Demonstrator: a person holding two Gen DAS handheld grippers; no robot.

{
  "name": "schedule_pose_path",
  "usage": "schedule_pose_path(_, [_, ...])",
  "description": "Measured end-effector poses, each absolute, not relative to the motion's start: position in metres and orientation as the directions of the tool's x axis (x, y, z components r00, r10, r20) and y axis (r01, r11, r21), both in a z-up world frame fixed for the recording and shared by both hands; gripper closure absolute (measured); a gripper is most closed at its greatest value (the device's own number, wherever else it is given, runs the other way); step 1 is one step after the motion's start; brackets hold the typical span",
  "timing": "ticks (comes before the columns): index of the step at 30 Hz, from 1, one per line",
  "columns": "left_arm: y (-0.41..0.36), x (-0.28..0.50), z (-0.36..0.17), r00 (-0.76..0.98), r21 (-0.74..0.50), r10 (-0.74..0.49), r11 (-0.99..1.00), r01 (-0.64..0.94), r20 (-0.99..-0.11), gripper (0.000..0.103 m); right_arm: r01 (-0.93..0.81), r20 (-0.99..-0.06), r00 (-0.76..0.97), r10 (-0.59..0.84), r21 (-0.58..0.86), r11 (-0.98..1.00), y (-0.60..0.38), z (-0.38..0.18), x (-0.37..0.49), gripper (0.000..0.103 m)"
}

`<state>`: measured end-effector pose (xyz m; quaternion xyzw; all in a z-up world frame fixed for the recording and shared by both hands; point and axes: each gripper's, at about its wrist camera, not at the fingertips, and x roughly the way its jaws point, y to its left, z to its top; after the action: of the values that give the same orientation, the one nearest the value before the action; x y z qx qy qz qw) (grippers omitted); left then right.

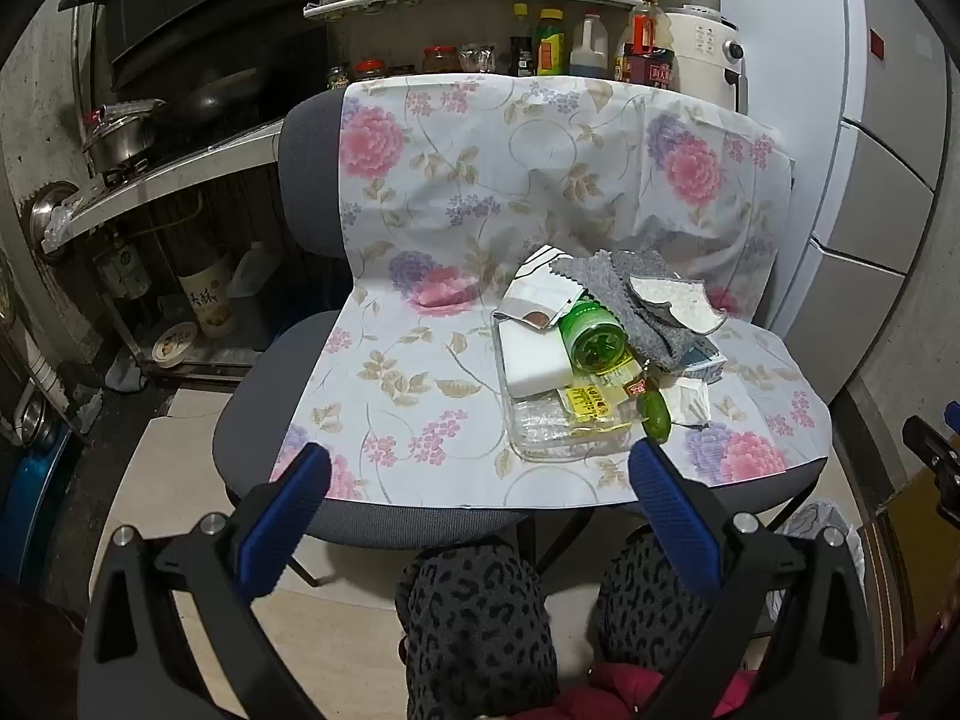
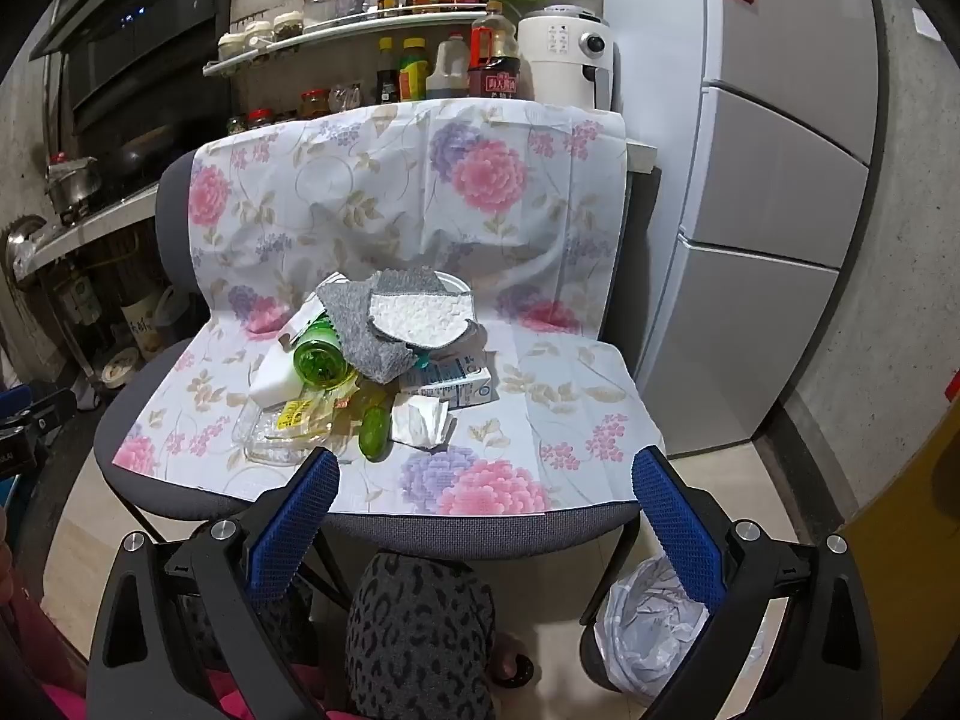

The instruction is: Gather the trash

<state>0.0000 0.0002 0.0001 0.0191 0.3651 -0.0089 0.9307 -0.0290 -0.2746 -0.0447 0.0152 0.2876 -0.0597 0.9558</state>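
The left hand-held gripper (image 1: 480, 483) and the right hand-held gripper (image 2: 486, 480) both stand wide open with nothing between their jaws, low in their frames, short of the chair (image 2: 480, 531). Nothing looks collected yet: the trash pile (image 1: 606, 354) (green bottle (image 2: 321, 363), grey cloth (image 2: 366, 324), carton (image 2: 462, 384), clear tray (image 1: 558, 441) and wrappers) sits whole on the floral sheet (image 2: 372, 192), centre frame. The lined bin (image 2: 651, 630), lower right on the floor, seems empty, so by my reading every piece is left.

Large Chinese characters, not clearly legible, mark the pale container (image 1: 207, 300) under the counter.
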Motion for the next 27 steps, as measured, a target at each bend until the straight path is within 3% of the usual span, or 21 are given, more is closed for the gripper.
schedule_pose_path(27, [-0.0015, 0.0008, 0.0003, 0.734, 0.032, -0.002, 0.999, 0.033, -0.679, 0.007, 0.123, -0.550, 0.828, -0.105, -0.005, 0.992, -0.2746, -0.0451, -0.0289, 0.006])
